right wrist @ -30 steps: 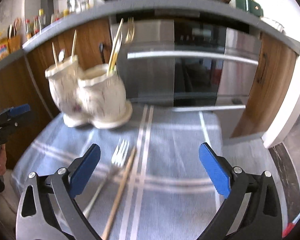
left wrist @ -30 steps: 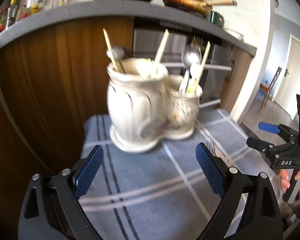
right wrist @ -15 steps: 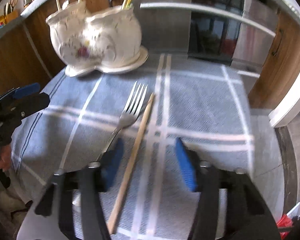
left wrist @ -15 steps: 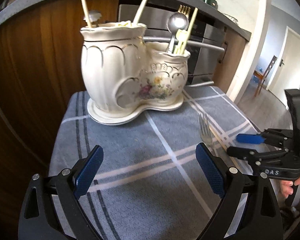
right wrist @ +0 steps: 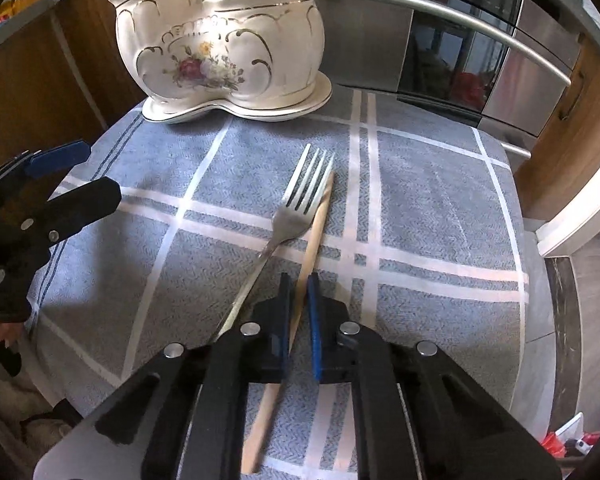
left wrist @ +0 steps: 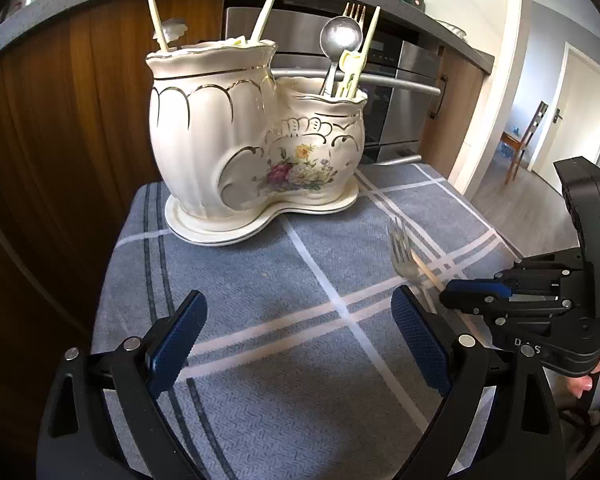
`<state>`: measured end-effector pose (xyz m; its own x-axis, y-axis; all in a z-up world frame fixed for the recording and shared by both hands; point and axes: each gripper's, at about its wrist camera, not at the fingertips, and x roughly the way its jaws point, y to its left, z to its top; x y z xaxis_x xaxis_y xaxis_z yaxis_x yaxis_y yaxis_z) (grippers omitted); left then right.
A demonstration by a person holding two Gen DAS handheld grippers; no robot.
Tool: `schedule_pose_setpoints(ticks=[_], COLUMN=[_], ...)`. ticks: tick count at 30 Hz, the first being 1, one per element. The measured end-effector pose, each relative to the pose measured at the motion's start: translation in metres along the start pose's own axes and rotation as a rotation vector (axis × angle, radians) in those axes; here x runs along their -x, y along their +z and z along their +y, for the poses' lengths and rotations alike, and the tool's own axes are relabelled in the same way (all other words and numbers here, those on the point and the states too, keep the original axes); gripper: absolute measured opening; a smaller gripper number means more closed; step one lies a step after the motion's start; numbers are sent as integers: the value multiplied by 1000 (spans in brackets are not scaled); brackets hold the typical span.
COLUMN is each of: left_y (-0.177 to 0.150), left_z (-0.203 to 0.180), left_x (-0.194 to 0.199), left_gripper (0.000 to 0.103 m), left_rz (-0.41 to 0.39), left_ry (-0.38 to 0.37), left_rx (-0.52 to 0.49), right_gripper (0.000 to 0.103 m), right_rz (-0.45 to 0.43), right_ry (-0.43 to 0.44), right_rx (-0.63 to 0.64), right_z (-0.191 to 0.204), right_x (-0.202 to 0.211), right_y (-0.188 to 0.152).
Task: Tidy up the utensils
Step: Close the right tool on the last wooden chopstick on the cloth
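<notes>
You were at the pick-up step: your right gripper [right wrist: 298,312] was closing on the wooden chopstick [right wrist: 314,236] lying beside the fork [right wrist: 296,204] on the checked cloth [right wrist: 440,216], left gripper [left wrist: 300,344] spread empty, so next probably came a lift toward the ceramic holder [right wrist: 220,44].

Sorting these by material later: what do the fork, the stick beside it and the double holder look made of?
The fork looks like polished metal, probably steel: silvery with bright glints. The stick, between the closing right gripper pads, looks like bare pale wood or bamboo, matte. The holder looks like glazed ceramic: glossy cream, gold trim, painted flowers.
</notes>
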<state>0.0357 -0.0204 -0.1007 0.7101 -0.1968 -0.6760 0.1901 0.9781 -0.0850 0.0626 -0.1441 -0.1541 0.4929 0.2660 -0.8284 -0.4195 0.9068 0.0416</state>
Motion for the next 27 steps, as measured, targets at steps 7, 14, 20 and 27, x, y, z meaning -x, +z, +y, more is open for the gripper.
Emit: schedule_pose_setpoints(ticks=[7,14,20,27], left_y=[1,11,23,39], left_z=[-5,-31,-59,-75], left_x=[-2,-16,-39,-76], left_gripper=[93,93,81,62], left_rz=[21,94,139,187], left_ry=[5,-76,-140,-157], left_rx=[-5,-4,-52,-62], right_gripper=[6,6,6,6], right_rz=[-44,-122,-152,-182], right_ry=[34,41,40,48], right_rx=[-61,-117,-148,-154], right_z=[-16,-47,-66,-71], right_x=[12,30,36,41], right_y=[-5,-2,-5,-6])
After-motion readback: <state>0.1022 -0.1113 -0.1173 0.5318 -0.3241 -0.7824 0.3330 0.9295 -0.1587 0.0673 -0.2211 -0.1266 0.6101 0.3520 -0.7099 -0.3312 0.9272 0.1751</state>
